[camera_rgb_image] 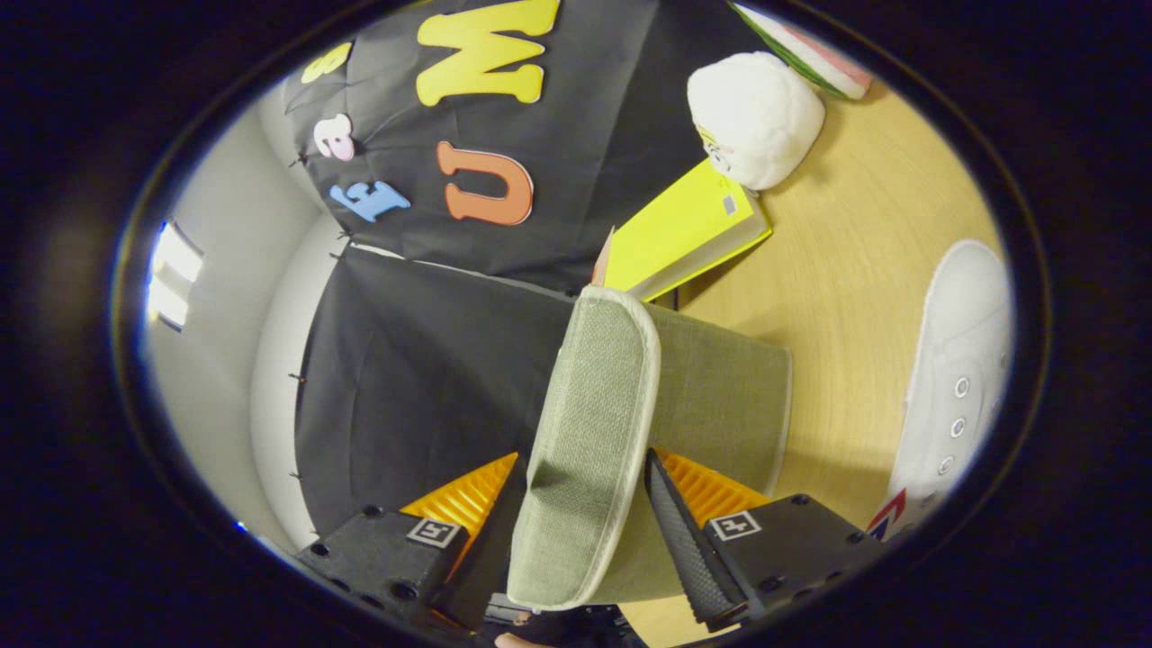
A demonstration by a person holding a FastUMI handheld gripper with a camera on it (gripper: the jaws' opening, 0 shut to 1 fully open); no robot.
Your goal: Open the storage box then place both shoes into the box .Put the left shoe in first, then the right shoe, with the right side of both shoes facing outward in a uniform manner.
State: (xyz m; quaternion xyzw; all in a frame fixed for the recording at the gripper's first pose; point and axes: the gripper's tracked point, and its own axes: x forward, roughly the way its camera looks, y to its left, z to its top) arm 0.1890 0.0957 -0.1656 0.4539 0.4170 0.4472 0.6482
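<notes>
My gripper [585, 526] is rolled on its side, so the wooden table [855, 270] runs up the right of the gripper view. Both fingers press on the lid [589, 414] of the green fabric storage box [720, 396], a padded flap with pale piping that stands edge-on between them. The box body extends just beyond the lid toward the table. A white lace-up shoe [958, 378] lies on the table to the right of the box, past the right finger [684, 531]. Only part of that shoe shows.
A yellow book [684, 229] lies on the table just beyond the box. A white plush toy [756, 117] sits farther on, beside a striped item [810, 49]. The black cloth wall [432, 360] stands close behind the box.
</notes>
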